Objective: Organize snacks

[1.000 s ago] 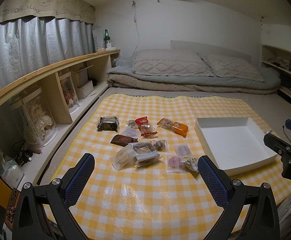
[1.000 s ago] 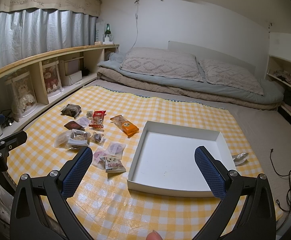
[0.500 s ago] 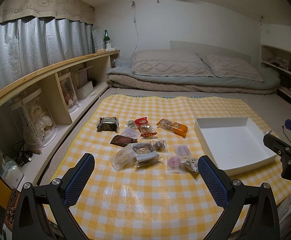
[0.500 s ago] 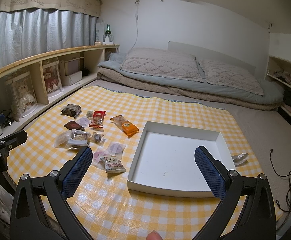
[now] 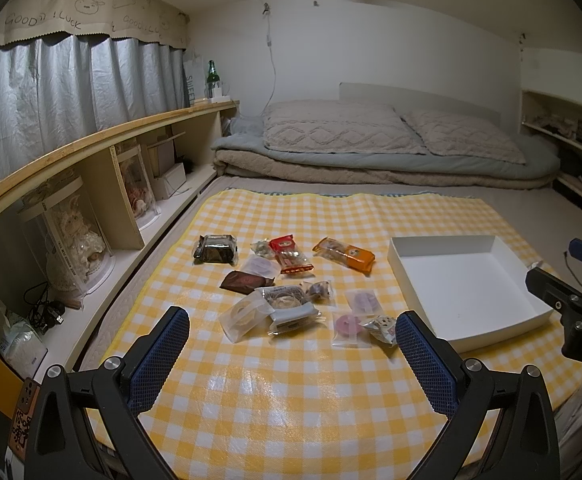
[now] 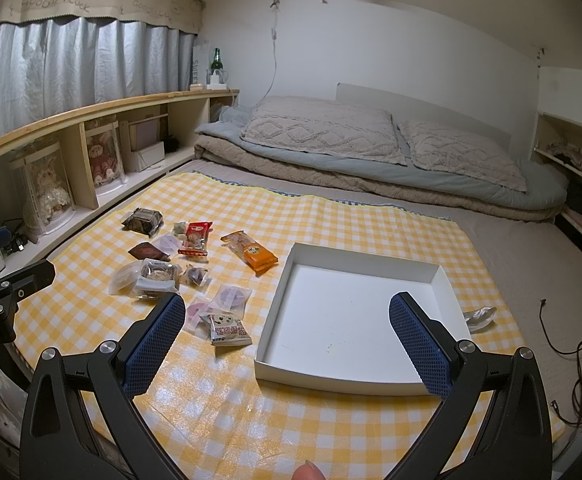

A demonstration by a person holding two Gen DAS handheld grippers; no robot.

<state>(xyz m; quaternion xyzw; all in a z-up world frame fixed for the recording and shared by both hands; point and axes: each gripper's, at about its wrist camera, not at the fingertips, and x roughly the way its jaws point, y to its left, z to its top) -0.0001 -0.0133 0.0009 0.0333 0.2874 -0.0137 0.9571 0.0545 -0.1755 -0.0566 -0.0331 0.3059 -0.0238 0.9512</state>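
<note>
Snacks, loose lot: a dozen or so small packets scattered on the yellow checked cloth (image 5: pixel 291 392), none yet in the white tray (image 6: pixel 447 280), which lies empty on the same cloth.

Nearest item: small printed packet (image 6: pixel 229 330), flat, its long axis running roughly across my view, lying just beside the tray's near left wall. Touching it, a clear pouch with a pink ring (image 5: pixel 347 326).

Further out: orange bar packet (image 5: pixel 345 255), long axis slanting from far left to near right, its near end pointing toward the tray. Red packet (image 5: pixel 289 254), dark brown wrapper (image 5: pixel 245 281) and black packet (image 5: pixel 215 247) lie beyond, well apart from the tray.

Bearing: the cluster lies straight ahead of my left gripper (image 5: pixel 291 344) and to the left of my right gripper (image 6: pixel 287 340), which faces the tray head-on.

Tools: both grippers spread wide, holding nothing, hovering over the near edge of the cloth.

Judgement: the left tool is better lined up for the first pick; the printed packet has the shortest carry, rightward into the tray.
</note>
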